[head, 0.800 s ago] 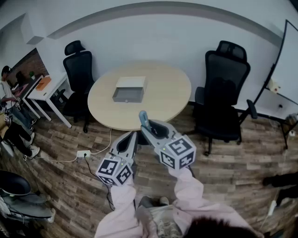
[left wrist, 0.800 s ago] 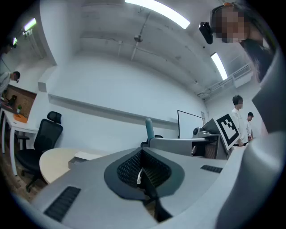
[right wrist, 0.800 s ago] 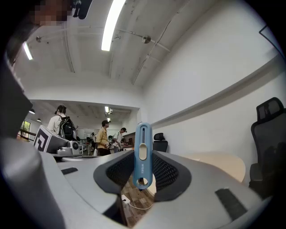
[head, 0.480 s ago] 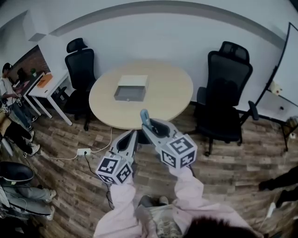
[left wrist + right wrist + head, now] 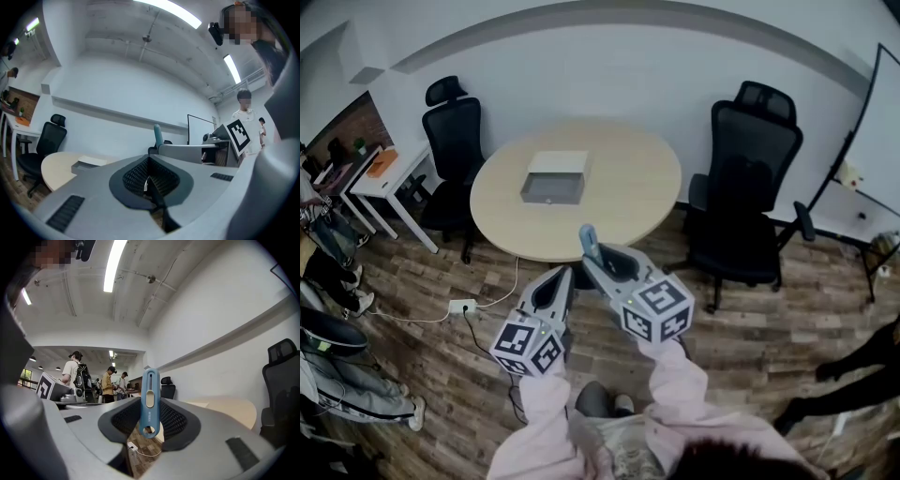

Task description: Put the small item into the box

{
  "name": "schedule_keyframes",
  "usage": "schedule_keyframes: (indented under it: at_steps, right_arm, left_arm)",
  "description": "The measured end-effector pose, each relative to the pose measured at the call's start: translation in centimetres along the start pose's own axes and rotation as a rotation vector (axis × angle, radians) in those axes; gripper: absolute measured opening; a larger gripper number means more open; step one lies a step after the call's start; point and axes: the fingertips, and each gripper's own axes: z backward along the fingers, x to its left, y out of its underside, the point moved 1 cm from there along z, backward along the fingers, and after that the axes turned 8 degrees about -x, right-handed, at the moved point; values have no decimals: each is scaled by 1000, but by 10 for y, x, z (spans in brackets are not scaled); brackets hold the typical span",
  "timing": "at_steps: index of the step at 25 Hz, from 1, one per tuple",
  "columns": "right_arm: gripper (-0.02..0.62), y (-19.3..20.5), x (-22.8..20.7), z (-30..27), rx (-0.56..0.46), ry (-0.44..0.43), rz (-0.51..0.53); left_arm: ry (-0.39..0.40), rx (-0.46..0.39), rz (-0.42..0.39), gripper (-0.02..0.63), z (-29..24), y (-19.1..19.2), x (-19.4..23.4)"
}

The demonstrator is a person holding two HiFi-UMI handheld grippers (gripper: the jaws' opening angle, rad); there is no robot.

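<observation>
The right gripper (image 5: 149, 423) is clamped on a slim blue plastic tool (image 5: 150, 401) with a beige slider on its face. The tool stands upright between the dark ribbed pads (image 5: 125, 420), its rounded top rising above the jaw tips and its holed lower end sitting in the gap. The left gripper (image 5: 149, 180) has its jaws pressed together with nothing between them. It is held just to the left of the right one, and both point level toward the far wall, over the wood-plank floor (image 5: 441, 375) and short of the table. Pale pink sleeves (image 5: 675, 394) lead back from both grippers to the near edge. The grey rectangular box (image 5: 553, 187), white along its far part, lies on the round beige table (image 5: 628, 197), left of the table's centre, well apart from the tool and farther off than both grippers. One black office chair (image 5: 455, 141) stands at the table's far left and a second black office chair (image 5: 750, 178) at its right. A white power strip (image 5: 461, 306) lies on the floor near the table's left side. A white desk (image 5: 394, 178) stands at the far left and a whiteboard on a stand (image 5: 877, 131) at the far right.
</observation>
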Motion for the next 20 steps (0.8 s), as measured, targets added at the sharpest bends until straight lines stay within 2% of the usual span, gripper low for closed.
schedule_keyframes:
  at_steps: [9,20]
  right_arm:
    - [129,8,-16,-17,22,-1,-25]
    - [129,23,-60,-81,43,45,-61]
  left_arm:
    - [-11,22,13,9,-14,3,18]
    - [30,46,40,9,-66,11,80]
